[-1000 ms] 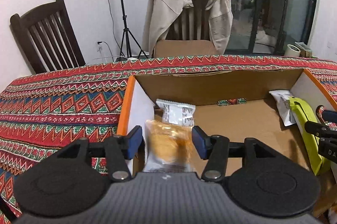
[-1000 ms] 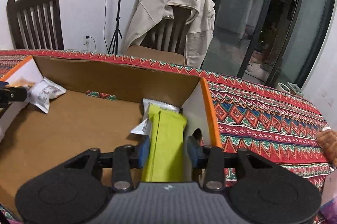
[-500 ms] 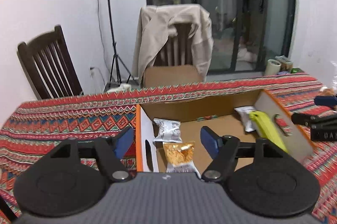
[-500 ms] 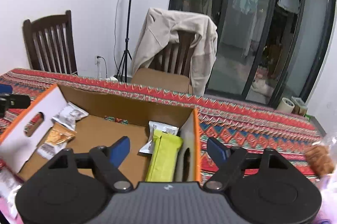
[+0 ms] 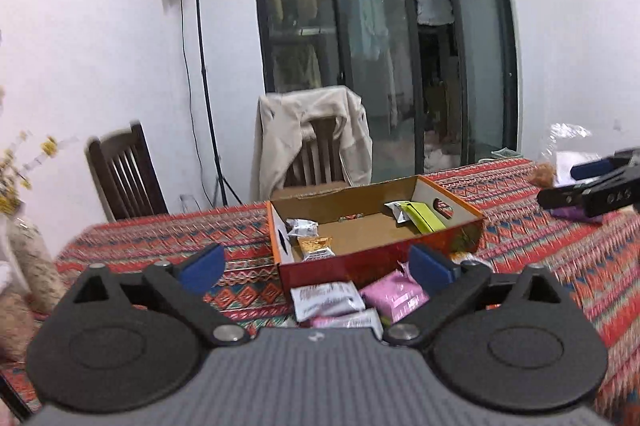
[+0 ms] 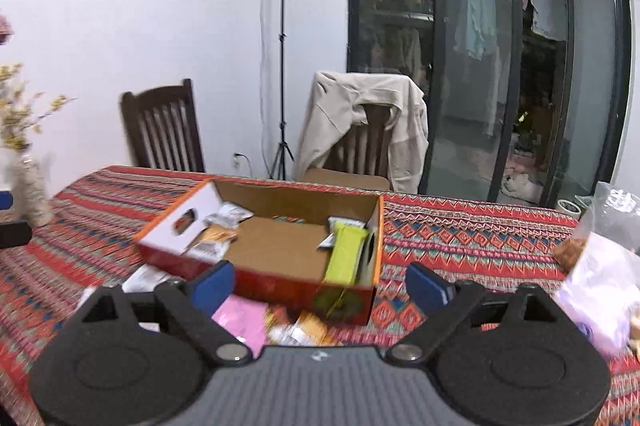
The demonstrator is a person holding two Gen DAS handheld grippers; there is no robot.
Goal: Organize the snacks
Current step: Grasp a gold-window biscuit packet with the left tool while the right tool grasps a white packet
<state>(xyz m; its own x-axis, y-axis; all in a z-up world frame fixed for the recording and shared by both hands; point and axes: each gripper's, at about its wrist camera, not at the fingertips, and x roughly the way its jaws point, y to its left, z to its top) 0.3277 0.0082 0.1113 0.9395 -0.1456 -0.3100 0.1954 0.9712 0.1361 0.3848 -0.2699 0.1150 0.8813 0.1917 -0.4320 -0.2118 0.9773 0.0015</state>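
A cardboard box [image 5: 460, 222] with an orange rim sits on the patterned tablecloth. At its left end lie an orange snack packet [image 5: 316, 246] and a white packet [image 5: 302, 226]. A yellow-green bar [image 5: 424, 218] leans at its right end. My left gripper [image 5: 316, 268] hovers back from the box, jaws opening wide, nothing between the pads. My right gripper [image 6: 318, 282] is likewise back from the box [image 6: 172, 226], jaws opening and empty, with the bar [image 6: 346, 252] beyond it. Loose packets, a white one [image 5: 326, 300] and a pink one [image 5: 394, 296], lie before the box.
A plastic bag of snacks [image 6: 600, 266] sits at the table's right. A vase with yellow flowers [image 6: 28, 193] stands at the left. Behind the table are a dark wooden chair [image 6: 164, 129], a chair draped with a beige jacket [image 6: 360, 121], a light stand [image 6: 282, 45] and glass doors.
Both grippers released their snacks into the box, the orange packet on the left and the yellow-green bar on the right. They opened wide and pulled back and up from the box.
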